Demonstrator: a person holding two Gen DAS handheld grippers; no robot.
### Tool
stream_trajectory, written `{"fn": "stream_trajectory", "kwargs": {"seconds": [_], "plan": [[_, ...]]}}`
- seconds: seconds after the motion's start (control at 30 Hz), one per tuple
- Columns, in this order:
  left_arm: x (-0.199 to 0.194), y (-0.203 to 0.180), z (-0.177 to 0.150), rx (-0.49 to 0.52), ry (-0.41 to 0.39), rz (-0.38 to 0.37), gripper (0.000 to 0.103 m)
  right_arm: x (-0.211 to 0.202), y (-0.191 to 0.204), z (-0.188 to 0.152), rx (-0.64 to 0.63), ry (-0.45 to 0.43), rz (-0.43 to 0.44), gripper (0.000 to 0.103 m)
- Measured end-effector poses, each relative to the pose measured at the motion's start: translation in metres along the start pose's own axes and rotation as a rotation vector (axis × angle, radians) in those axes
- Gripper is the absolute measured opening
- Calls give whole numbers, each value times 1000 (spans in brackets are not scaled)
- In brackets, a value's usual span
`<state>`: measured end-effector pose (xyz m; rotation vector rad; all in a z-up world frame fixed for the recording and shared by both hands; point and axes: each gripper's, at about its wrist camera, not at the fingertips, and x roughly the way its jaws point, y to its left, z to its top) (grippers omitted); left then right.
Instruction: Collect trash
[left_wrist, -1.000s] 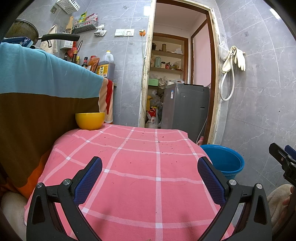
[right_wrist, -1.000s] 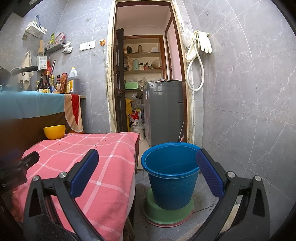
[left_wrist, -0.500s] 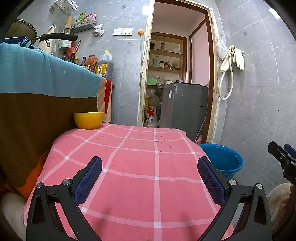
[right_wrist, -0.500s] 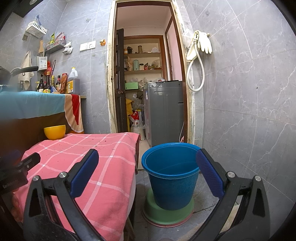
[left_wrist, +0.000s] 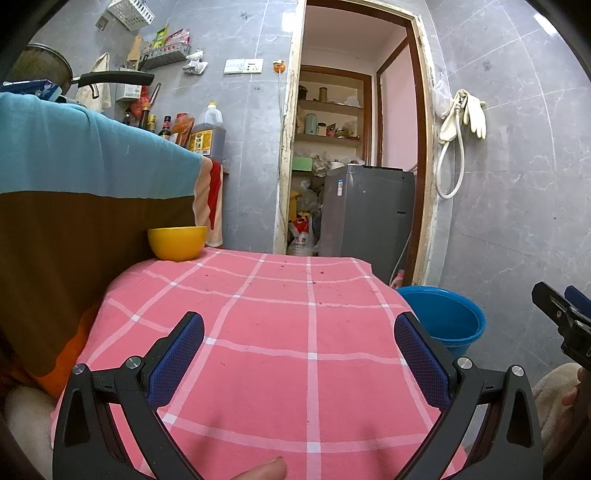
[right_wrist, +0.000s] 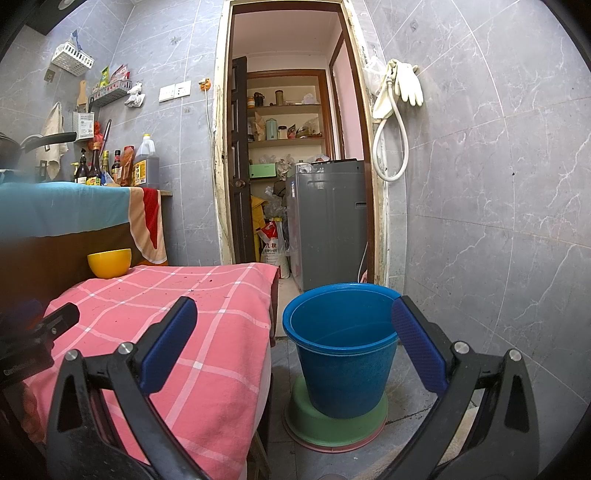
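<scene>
My left gripper (left_wrist: 299, 332) hovers open over the near half of a table under a pink checked cloth (left_wrist: 280, 317), nothing between its blue pads. Small dark crumbs (left_wrist: 314, 282) speckle the far part of the cloth. My right gripper (right_wrist: 293, 321) is open too, held right of the table, its right finger in front of a blue bucket's (right_wrist: 341, 354) rim. The bucket (left_wrist: 447, 317) stands on the floor on a green basin (right_wrist: 334, 424). Each gripper's tip shows at the edge of the other's view. No larger piece of trash shows.
A yellow bowl (left_wrist: 177, 242) sits at the table's far left corner against a cloth-draped counter (left_wrist: 74, 184) with bottles. A doorway behind leads to a grey washing machine (left_wrist: 365, 218) and shelves. A fingertip (left_wrist: 264, 469) shows at the bottom edge.
The left wrist view has drifted slightly, so the table and bowl sit a little lower and nearer. A fingertip has appeared at its bottom edge. The right gripper has barely moved.
</scene>
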<state>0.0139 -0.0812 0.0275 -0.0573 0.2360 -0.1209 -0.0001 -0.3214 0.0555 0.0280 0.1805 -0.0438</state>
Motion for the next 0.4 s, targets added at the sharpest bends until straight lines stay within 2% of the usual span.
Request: {"fn": "stream_trajectory", "kwargs": {"seconds": [0.4], "plan": [[0, -1, -2, 12, -5, 15, 101, -1, 3, 0, 1, 1, 3, 103]]}}
